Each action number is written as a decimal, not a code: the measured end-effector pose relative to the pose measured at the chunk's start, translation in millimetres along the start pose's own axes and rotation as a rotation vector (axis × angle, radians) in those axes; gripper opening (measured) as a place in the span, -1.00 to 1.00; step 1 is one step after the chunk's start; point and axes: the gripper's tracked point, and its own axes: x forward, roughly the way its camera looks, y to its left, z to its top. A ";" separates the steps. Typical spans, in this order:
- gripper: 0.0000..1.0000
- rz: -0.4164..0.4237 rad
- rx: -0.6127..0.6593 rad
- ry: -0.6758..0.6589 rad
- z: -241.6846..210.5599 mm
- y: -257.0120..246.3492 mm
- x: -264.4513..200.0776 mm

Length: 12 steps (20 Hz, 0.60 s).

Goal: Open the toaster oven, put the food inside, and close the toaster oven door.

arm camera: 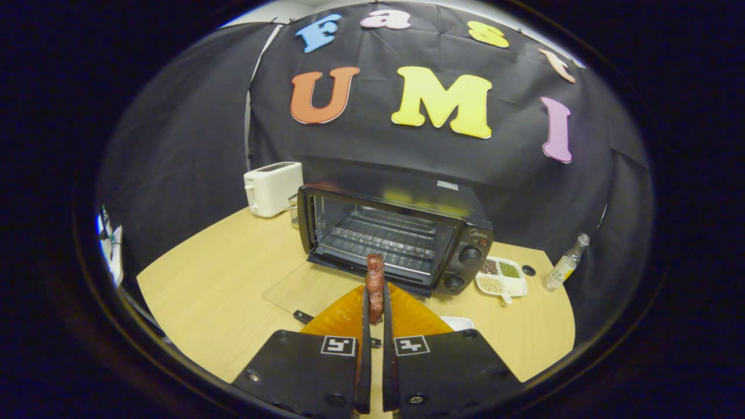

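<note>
Gripper [375, 302] fingers nearly pressed together, pinching a reddish-brown piece of food [375, 280], lumpy and glossy like cooked meat, held upright so its top sticks up past the fingertips. Just under and around the fingers: an orange plate [337, 317], translucent with ribbed texture, and a dark utensil handle [304, 317] lying flat at its left edge; a small white dish [458, 322] sits to the right of the fingers, partly hidden. All on a light wood-grain table [215, 291], smooth, with a curved front edge and plenty of bare room to the left of the fingers. Just ahead of the fingers, the toaster oven's glass door [297, 288] lies folded down flat, see-through, rim close to the plate. Beyond it the toaster oven [401, 233], black boxy metal, cavity open, wire rack [387, 238] inside with parallel bars; two round knobs [468, 256] stacked on the right panel. Food is lined up in front of the cavity mouth, not yet inside. Beyond and right of the oven: white divided tray [502, 276] with grainy fillings, then a clear plastic bottle [564, 265], upright near the table's right edge. Beyond and left: white glossy pop-up toaster [272, 187], rounded corners, near the oven's left side, with what looks like a small wire basket [293, 210] in between.
</note>
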 end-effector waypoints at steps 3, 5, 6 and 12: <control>-0.78 -0.006 0.086 -0.034 3.5 9.4 28.5; -0.78 -0.030 0.156 -0.069 7.6 7.7 47.5; -0.78 -0.036 0.206 -0.089 11.1 6.6 56.9; -0.78 0.060 0.585 -0.158 26.2 3.6 119.7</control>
